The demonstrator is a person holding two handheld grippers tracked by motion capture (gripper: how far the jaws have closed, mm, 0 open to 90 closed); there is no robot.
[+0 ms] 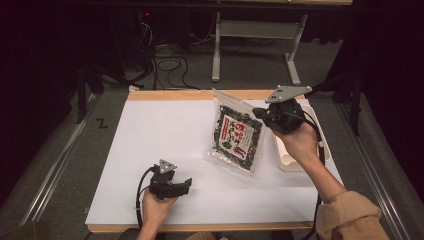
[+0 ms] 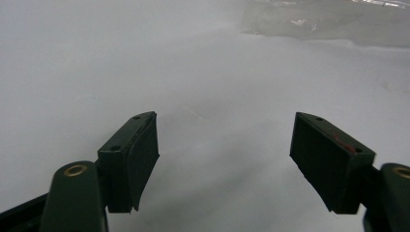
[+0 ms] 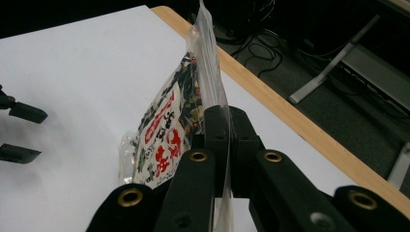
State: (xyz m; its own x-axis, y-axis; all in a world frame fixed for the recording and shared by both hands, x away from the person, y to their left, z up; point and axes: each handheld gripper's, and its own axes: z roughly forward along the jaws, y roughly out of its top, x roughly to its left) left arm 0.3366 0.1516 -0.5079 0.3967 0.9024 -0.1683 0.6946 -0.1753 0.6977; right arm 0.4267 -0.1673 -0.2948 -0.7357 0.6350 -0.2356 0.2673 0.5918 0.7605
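Note:
A clear snack bag [image 1: 236,134] with a dark filling and a white label with red characters hangs tilted over the table's right half. My right gripper [image 1: 261,114] is shut on its upper right edge, and the bag's lower end is at or near the white sheet. In the right gripper view the jaws pinch the clear rim of the bag [image 3: 167,121] between them. My left gripper [image 1: 187,184] rests low near the front of the white table top [image 1: 160,130], pointing right, open with nothing between its pads [image 2: 140,154]. The bag's clear edge [image 2: 329,21] appears far ahead of it.
A white tray [image 1: 290,159] sits at the table's right edge under my right hand. A wooden strip [image 1: 170,95] borders the far edge. Beyond the table are cables [image 1: 167,65] on the floor and a grey desk frame [image 1: 255,35].

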